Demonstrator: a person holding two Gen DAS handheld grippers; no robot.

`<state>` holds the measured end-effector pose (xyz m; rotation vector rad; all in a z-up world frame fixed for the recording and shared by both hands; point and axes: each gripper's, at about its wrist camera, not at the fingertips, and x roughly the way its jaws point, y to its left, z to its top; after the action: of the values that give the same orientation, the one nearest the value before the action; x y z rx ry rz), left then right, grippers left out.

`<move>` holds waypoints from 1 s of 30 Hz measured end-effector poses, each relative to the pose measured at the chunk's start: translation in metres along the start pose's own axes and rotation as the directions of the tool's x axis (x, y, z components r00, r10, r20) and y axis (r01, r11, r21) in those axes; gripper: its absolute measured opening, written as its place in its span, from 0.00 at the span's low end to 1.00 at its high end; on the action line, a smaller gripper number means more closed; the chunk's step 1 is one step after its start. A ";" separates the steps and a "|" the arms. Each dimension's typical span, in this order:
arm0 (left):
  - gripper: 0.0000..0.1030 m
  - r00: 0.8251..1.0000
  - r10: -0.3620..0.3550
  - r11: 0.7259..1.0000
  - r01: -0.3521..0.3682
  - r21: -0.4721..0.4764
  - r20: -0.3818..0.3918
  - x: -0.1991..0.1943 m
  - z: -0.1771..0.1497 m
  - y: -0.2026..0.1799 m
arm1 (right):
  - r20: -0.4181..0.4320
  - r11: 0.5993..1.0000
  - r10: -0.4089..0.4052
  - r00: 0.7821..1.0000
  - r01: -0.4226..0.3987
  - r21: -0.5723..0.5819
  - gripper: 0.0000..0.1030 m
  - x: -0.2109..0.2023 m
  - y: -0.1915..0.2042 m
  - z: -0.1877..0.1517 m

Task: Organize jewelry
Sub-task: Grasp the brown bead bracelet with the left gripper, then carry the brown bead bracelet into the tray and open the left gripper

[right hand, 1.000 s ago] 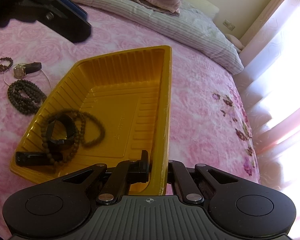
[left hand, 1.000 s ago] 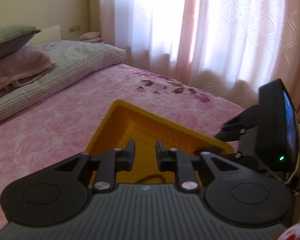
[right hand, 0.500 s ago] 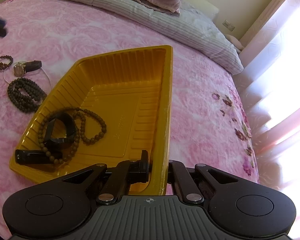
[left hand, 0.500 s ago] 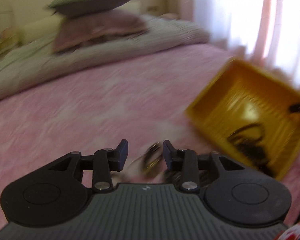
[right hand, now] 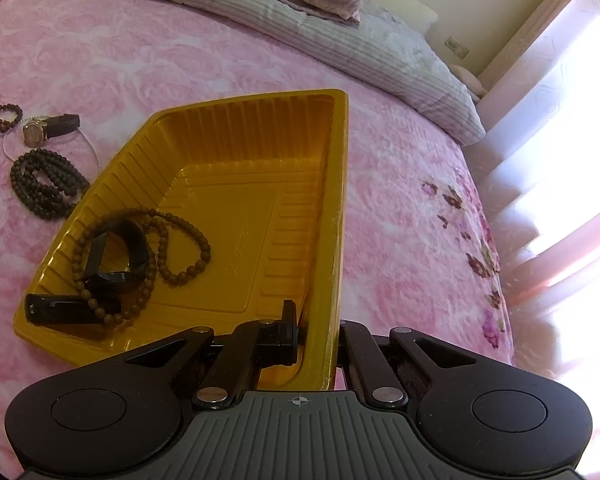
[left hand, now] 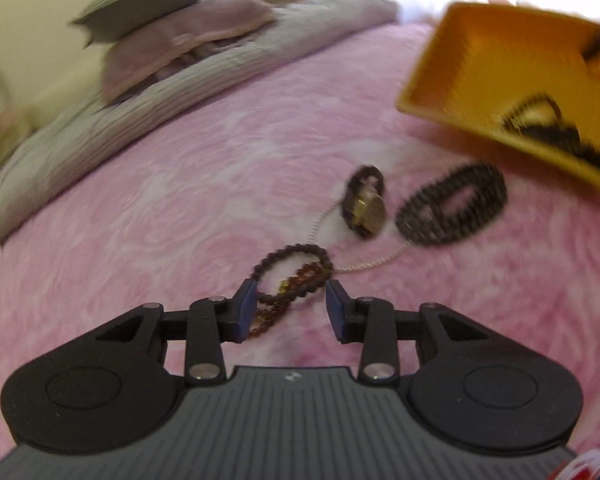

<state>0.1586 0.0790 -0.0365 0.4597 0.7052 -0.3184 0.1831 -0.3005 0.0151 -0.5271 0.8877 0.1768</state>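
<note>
Two small beaded bracelets, one dark and one reddish, lie on the pink bedspread between the fingertips of my left gripper, which is open around them. Beyond them lie a gold-faced watch, a thin silver chain and a coiled dark bead necklace. My right gripper is shut on the near rim of the yellow tray, which holds a brown bead string and a black band. From the right wrist the bracelets, watch and necklace sit left of the tray.
Striped grey bedding and stacked pillows line the far side of the bed. Bright curtains hang on the right. Open pink bedspread stretches left of the jewelry.
My left gripper swung away from over the tray, dropped toward the bedspread and opened wider, now straddling the small bracelets. The right gripper and tray stayed still.
</note>
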 end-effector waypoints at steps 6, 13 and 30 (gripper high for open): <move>0.30 0.999 0.047 0.955 -0.044 0.294 -0.005 0.017 0.001 -0.029 | -0.005 1.000 -0.002 1.000 0.002 0.000 0.04 0.000 0.000 0.000; 0.10 0.995 0.079 0.854 -0.034 0.520 -0.066 0.036 -0.002 -0.048 | -0.008 1.000 -0.004 1.000 0.004 0.003 0.04 0.001 0.000 0.000; 0.05 0.993 -0.109 0.994 0.110 -0.017 0.052 -0.021 0.056 -0.005 | -0.001 1.000 -0.001 1.000 0.001 0.008 0.04 0.002 -0.001 0.000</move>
<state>0.1720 0.0490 0.0141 0.3936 0.6848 -0.4250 0.1845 -0.3008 0.0144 -0.5205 0.8886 0.1725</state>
